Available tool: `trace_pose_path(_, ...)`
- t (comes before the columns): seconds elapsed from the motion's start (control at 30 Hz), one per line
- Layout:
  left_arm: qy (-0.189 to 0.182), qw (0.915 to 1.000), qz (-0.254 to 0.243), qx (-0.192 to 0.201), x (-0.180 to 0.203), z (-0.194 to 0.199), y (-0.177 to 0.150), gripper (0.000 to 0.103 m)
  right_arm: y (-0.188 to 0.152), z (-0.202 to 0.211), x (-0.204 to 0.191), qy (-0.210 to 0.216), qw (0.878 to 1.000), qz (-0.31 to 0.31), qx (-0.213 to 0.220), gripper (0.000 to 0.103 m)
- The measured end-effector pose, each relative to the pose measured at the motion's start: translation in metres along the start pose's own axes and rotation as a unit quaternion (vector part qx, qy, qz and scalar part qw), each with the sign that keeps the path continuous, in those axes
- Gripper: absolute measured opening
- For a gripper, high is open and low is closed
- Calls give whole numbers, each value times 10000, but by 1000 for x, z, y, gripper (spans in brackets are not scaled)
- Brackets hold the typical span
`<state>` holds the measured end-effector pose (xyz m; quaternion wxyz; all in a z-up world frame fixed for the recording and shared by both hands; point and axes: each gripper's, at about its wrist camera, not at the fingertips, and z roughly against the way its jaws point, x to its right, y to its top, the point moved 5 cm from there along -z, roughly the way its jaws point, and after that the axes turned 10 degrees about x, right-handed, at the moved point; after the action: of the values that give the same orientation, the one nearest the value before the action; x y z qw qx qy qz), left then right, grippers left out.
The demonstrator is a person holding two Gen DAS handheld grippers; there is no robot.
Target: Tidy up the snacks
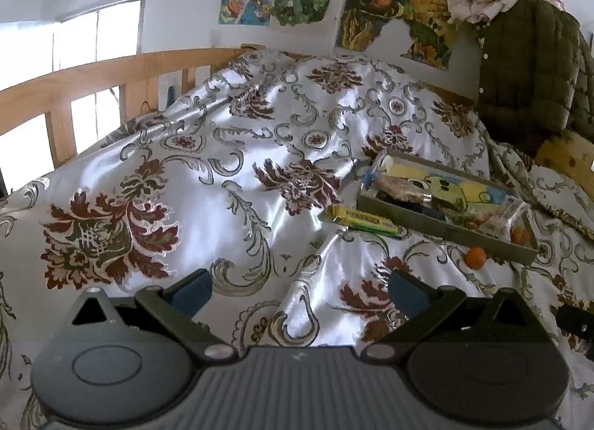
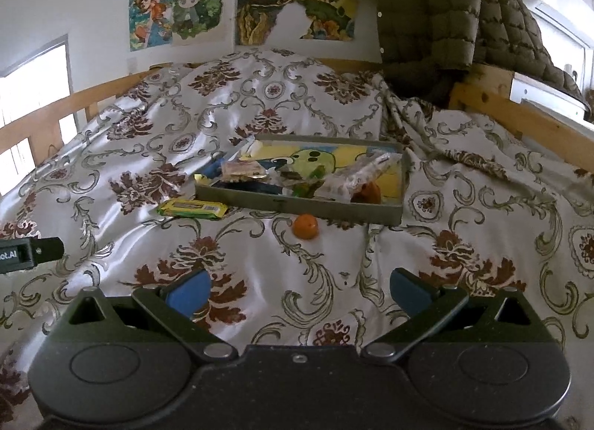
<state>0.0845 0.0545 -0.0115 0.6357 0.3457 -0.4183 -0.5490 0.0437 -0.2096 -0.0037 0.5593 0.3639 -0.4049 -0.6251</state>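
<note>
Both grippers, left [image 1: 299, 290] and right [image 2: 299, 290], spread wide, empty. Orange [image 2: 305, 226] mid-frame outside tray [image 2: 297, 207]; I'd approach low, pinch gently, avoid rolling.

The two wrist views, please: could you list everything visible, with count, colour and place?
Tray: one, grey-green, on the bedspread, holding wrapped snacks.
Snack bar: one, yellow-green wrapper, on the bedspread left of the tray.
Orange: one, orange, on the bedspread before the tray's front wall.
Bedspread: one, white with maroon flowers, covering the bed.
Jacket: one, olive quilted, hanging behind the bed.
Posters: several, colourful, on the wall.
Left gripper: open, empty.
Right gripper: open, empty.
</note>
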Motion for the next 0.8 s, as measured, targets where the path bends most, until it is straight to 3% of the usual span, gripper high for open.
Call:
trace_pose_path(0.33,-77,9995,-234,196,11,-17,6,103,7,-13,-1,138,9997,176,12,102)
trace_pose_path(0.57,-94,9993,-267,238,16,-42,11,103,15,-38,0,162,9991,374,85,102)
trace_pose_path(0.8,-114,9973,-623,358,28,-69,15,103,21,-69,0,156,9980,571,202,102)
